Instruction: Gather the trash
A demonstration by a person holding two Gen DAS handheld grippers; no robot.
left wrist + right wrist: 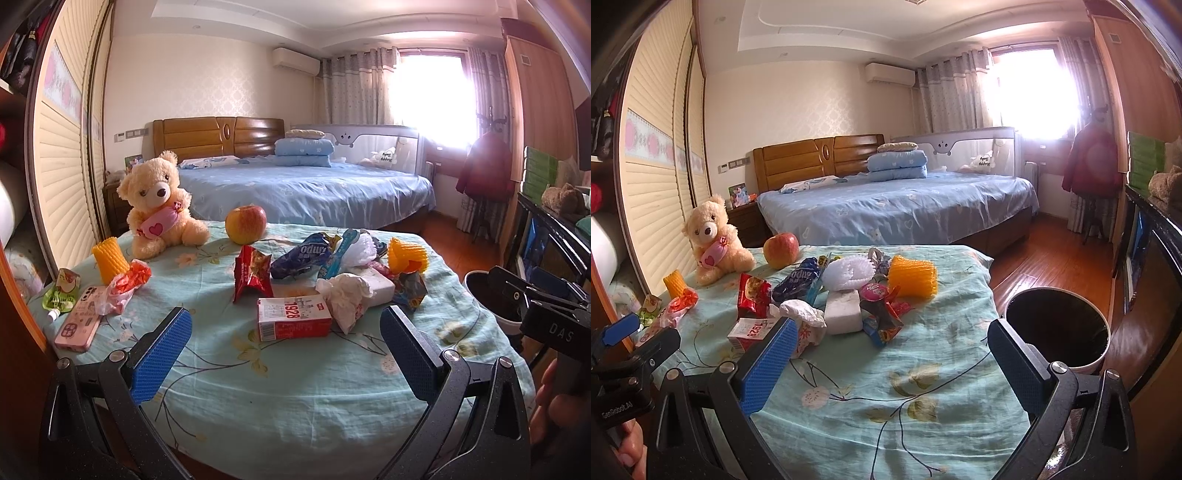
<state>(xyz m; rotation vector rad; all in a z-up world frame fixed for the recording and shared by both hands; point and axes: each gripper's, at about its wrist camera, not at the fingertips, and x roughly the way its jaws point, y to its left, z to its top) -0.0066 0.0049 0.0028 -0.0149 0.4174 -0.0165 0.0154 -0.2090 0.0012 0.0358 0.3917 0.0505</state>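
Trash lies on a table with a light green flowered cloth point(280, 391): a red and white "1928" carton point(293, 319), a crumpled tissue point(345, 295), a red snack bag point(251, 275), a dark blue wrapper point(301, 258), yellow foam nets point(406, 254), a white block point(844, 308). My left gripper point(286, 354) is open and empty, just short of the carton. My right gripper point(892, 363) is open and empty over the cloth, with the carton point(748, 332) beside its left finger. A black-lined bin point(1056, 326) stands at the table's right.
A teddy bear point(160, 206), an apple point(245, 223), a pink phone point(79, 319) and a green juice pouch point(61, 290) also sit on the table. A wardrobe point(62, 147) stands at the left, a bed point(303, 188) behind, a dark cabinet point(1152, 266) at the right.
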